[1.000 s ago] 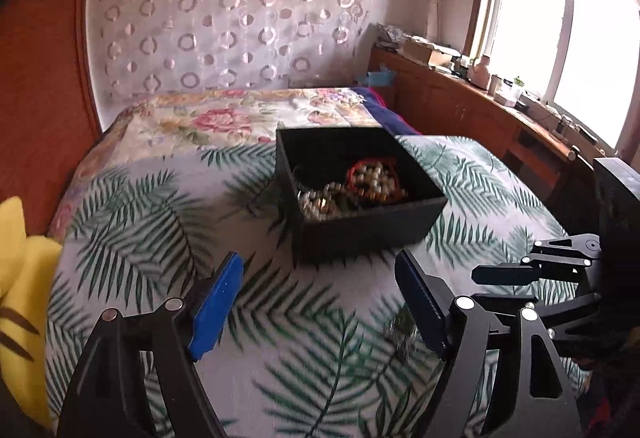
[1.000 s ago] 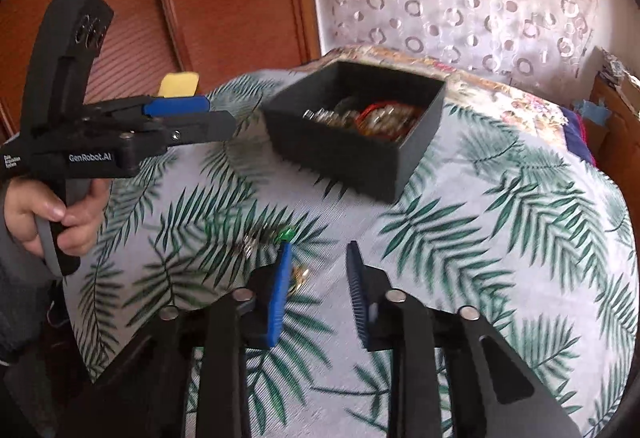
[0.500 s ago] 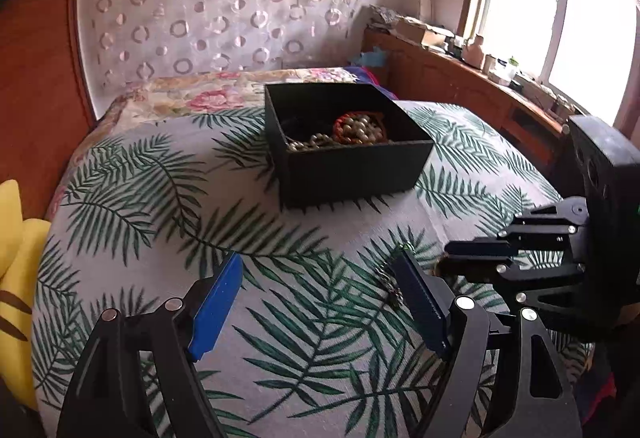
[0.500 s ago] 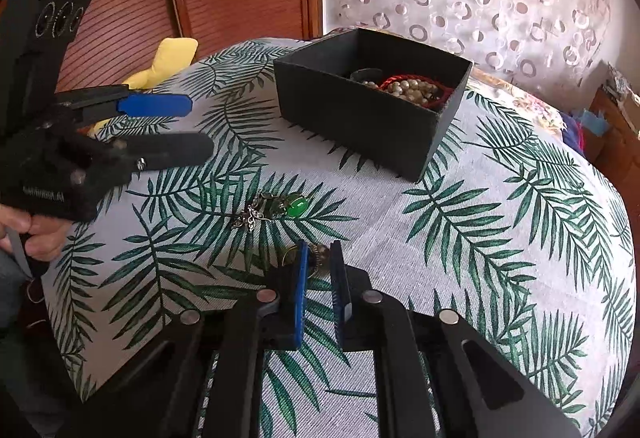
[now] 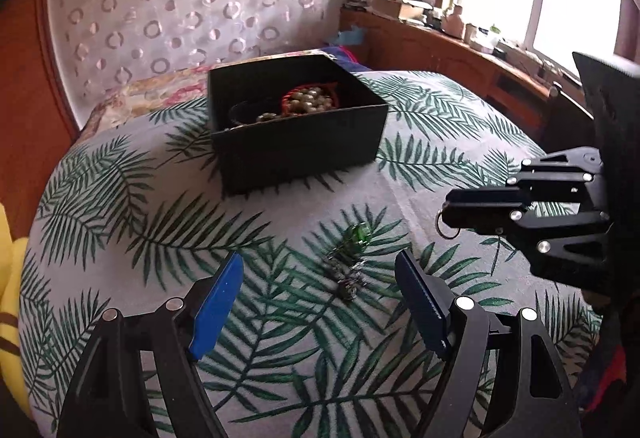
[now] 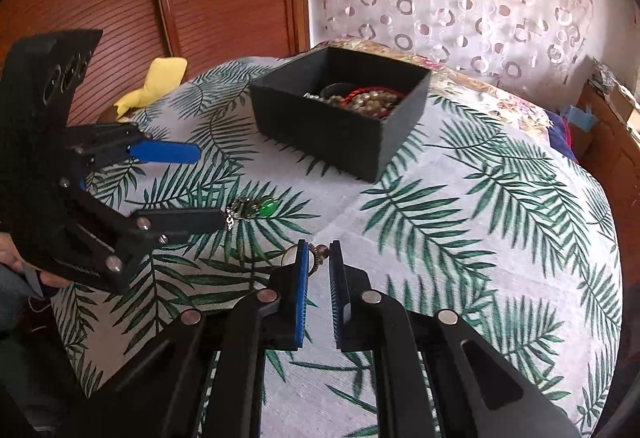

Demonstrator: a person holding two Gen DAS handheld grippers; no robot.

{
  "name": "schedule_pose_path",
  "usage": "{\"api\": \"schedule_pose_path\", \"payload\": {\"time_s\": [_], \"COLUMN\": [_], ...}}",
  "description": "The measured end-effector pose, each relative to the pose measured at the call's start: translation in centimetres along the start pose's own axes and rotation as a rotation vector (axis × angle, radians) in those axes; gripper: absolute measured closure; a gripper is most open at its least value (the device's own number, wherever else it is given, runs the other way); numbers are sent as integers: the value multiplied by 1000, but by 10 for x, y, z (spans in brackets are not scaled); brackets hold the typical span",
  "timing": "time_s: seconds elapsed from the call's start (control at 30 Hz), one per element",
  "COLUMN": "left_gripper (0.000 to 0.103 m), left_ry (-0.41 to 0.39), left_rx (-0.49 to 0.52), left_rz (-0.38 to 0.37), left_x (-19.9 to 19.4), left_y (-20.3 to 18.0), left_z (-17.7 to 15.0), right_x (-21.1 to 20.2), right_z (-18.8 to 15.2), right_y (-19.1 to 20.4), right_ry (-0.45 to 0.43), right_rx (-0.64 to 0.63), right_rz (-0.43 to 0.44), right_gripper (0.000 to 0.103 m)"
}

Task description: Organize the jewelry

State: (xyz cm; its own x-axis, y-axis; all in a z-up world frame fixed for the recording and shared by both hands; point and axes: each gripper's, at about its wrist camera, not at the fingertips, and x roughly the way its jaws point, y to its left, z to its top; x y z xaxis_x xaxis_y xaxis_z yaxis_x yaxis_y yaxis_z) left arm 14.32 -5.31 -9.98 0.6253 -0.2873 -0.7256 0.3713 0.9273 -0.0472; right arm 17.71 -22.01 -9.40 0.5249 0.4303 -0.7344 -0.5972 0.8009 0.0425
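so, left wrist view: your left gripper (image 5: 320,302) hung wide open above the green-stone piece (image 5: 352,258) on the leaf-print cloth (image 5: 120,205), lower than half a second back. your right gripper (image 5: 450,215) had lifted with a small ring (image 5: 447,226) in its tip.

right wrist view: right gripper (image 6: 319,258) stood narrow, pinching the ring (image 6: 316,258) clear of the cloth. black box (image 6: 340,141) next, likely.
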Motion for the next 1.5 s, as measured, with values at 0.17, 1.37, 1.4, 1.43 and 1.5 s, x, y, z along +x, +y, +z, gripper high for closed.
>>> {"api": "schedule_pose_path", "payload": {"time_s": [0.17,1.37,1.4,1.43,1.5], "left_gripper": [46,89,89,89,89], "left_ry": [27,-192,-192,-189,-186], "left_rx": [41,7,5,3,1], "left_rz": [-6,20,24,28,35], "left_x": [12,-39,-37,-34,-28], "left_y": [-12,11,12,14,16], "left_z": [7,99,102,105,109], "right_x": [-8,-25,-23,-20,-12], "right_z": [-1,76,79,82,89], "right_y": [-8,-26,-29,-31,-37], "right_ry": [-16,-146,-147,-147,-142], "right_rx": [14,23,29,35,48], "right_rz": [-2,-41,-40,-39,-34], "right_gripper": [91,91,91,91,91]}}
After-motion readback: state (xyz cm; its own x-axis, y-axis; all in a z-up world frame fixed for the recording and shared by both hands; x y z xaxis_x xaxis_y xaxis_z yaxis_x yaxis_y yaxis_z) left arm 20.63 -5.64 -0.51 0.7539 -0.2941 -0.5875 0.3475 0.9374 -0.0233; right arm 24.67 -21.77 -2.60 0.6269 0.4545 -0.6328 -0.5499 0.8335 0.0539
